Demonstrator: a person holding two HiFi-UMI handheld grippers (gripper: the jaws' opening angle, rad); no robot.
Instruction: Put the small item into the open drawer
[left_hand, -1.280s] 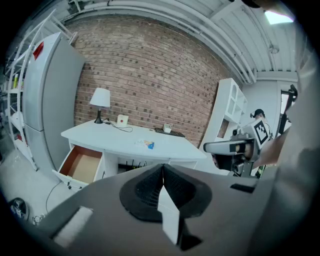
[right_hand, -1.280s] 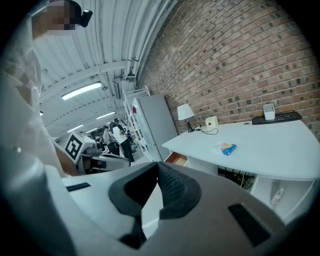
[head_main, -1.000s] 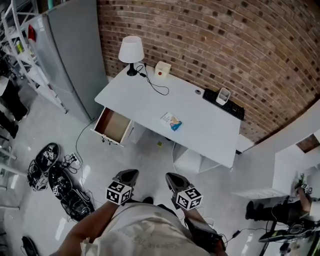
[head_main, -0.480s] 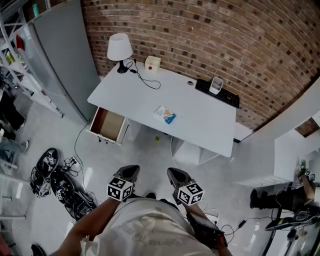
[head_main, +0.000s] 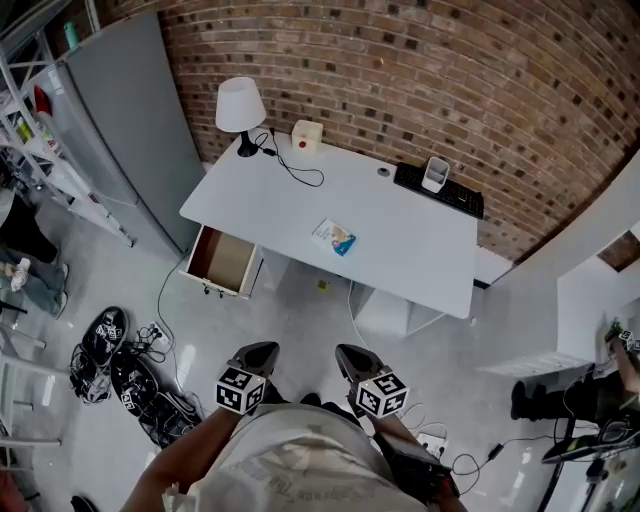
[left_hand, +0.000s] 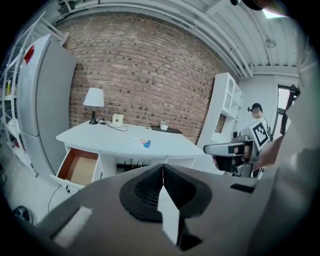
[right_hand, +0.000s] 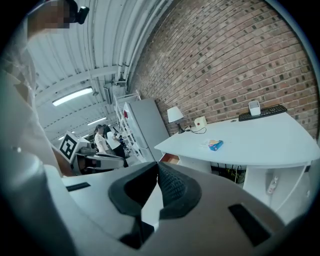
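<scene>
Brick wall (head_main: 450, 90) backs the surface (head_main: 400, 250), where a small packet (head_main: 334, 237) lies and one drawer (head_main: 224, 262) stands open; left tool (head_main: 258, 352) and right tool (head_main: 350, 355), well back, are both closed, empty.

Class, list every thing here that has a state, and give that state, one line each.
Drawer: pulled open, nothing seen inside.
Small item: lying flat on the desk, untouched.
Lamp: upright at the desk's corner.
Left claw: shut, empty.
Right claw: shut, empty.
</scene>
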